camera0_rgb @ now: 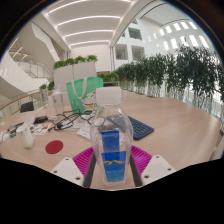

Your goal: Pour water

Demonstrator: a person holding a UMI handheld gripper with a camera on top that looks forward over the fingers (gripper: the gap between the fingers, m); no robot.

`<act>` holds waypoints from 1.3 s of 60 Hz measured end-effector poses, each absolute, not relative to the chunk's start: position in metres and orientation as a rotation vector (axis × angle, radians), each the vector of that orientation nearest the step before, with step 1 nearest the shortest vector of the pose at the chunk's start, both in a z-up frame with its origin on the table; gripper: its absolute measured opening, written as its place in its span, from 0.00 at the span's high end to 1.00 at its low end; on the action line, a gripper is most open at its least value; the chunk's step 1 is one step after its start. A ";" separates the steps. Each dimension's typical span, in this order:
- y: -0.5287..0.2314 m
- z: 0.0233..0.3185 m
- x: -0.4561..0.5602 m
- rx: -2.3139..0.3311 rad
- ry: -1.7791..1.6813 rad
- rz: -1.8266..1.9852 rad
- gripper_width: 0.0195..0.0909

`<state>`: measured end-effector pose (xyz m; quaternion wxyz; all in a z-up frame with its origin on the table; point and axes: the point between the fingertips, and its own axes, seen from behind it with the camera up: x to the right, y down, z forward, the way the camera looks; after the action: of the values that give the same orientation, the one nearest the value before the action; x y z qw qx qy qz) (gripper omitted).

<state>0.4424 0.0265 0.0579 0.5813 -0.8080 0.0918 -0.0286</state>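
Clear plastic catches the light on the water bottle (111, 135), which stands upright between the two fingers of the gripper (111, 162) with its white cap up and a blue label round its lower half; the magenta pads (83, 159) sit close against both of its sides and appear to press on it, so the tongs read as clenched on the bottle (its base is hidden low between the fingers, so whether it rests on the table cannot be told). Beyond the fingers spreads a pale, pinkish table (175, 128); on it, just beside the bottle and behind it, lies a dark keyboard (140, 127); off to the other side sits a flat red disc (54, 146), and near that a white cup (27, 134) among a tangle of cables and small items too small to name. Farther back on the table stands a green frame or stand (76, 96); behind it rise white planters with green plants (72, 68), and a long row of leafy plants (170, 72) runs along the far edge of the table, under a bright ceiling with strip lights (90, 20).
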 end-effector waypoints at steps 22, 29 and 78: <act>0.044 0.070 0.439 -1.915 0.282 -0.091 0.72; 0.050 0.120 0.428 -1.930 0.126 -0.244 0.74; 0.167 0.218 0.175 -1.144 -1.752 -1.925 0.74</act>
<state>0.1749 0.1665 0.2183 0.1487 -0.3981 -0.6093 -0.6695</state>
